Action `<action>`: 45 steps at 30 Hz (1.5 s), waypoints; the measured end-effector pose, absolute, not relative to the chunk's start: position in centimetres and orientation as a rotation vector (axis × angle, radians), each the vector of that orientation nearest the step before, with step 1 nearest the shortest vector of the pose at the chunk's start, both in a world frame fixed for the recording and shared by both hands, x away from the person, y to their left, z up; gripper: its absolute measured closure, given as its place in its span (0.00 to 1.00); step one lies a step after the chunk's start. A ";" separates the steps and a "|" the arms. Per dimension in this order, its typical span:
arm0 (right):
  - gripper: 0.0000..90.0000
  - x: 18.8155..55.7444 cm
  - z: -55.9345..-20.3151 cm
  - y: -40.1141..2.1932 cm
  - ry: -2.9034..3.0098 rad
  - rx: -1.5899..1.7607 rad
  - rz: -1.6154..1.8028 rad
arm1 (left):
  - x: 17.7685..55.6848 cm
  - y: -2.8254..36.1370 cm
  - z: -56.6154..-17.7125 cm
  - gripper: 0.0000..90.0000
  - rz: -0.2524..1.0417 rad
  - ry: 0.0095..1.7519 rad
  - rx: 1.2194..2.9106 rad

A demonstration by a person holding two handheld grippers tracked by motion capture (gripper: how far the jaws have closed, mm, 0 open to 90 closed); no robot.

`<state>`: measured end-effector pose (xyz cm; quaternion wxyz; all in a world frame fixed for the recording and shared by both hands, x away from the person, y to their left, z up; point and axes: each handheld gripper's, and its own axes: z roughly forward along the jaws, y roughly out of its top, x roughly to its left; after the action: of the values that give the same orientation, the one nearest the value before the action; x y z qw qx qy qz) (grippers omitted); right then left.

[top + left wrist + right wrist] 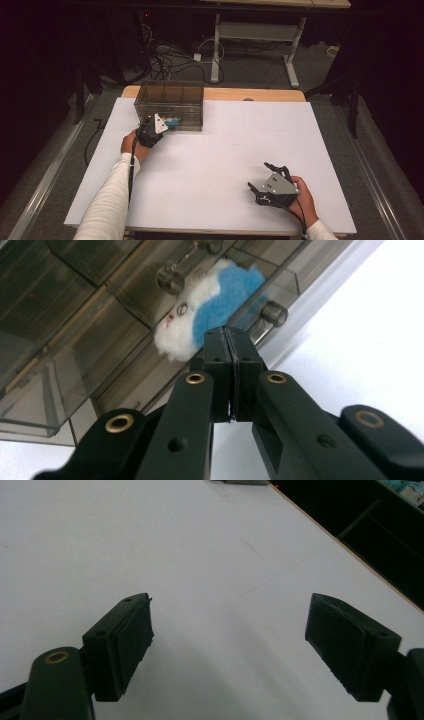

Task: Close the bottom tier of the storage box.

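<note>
Pressing its jaws flat together with nothing between them, the left tongs (231, 340) sit right at the front of the smoked clear-plastic drawer cabinet (170, 102) at the far left of the white desk (225, 165). Just past the tips is a drawer with a clear bar handle on two round posts (273, 313); behind its front lies a fluffy white-and-blue plush toy (210, 315). I can't tell whether the tips touch the drawer front or the handle.

Right tongs (270, 182) rest near the desk's near-right edge, jaws spread wide, empty, well apart from the cabinet.

Risks as I read them:
- Closed tips can only push. If the goal is opening the drawer, they'll slide off the slick bar or shove the drawer deeper.
- Cabinet looks light and nothing braces it. Any push or pull likely skids or tips the whole box, since the right tongs are too far away to steady it.
- Plush sits close behind the front, so it may snag when the drawer moves.
- Handle gap looks tight, so spreading the jaws there could jam against a post.
</note>
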<state>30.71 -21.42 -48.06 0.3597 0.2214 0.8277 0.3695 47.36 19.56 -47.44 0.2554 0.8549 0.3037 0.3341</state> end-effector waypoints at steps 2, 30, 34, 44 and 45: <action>0.22 30.7 -48.0 -21.4 2.131 0.576 0.954 | 47.5 19.4 -47.4 0.95 0.915 0.822 2.332; 0.22 30.7 -48.0 -21.5 2.133 0.579 0.955 | 48.7 19.3 -48.0 0.95 0.976 0.848 2.306; 0.22 30.7 -48.1 -21.5 2.134 0.579 0.956 | 48.8 19.3 -48.1 0.95 0.988 0.854 2.301; 0.22 30.7 -48.1 -21.6 2.139 0.575 0.954 | 49.0 19.2 -48.2 0.95 1.028 0.860 2.292; 0.22 30.7 -48.1 -21.6 2.140 0.573 0.953 | 49.0 19.2 -48.3 0.95 1.028 0.859 2.290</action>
<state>30.73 -21.57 -48.08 0.3571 0.2221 0.8288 0.3691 49.03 19.20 -48.26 0.2416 0.8376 0.3143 0.3760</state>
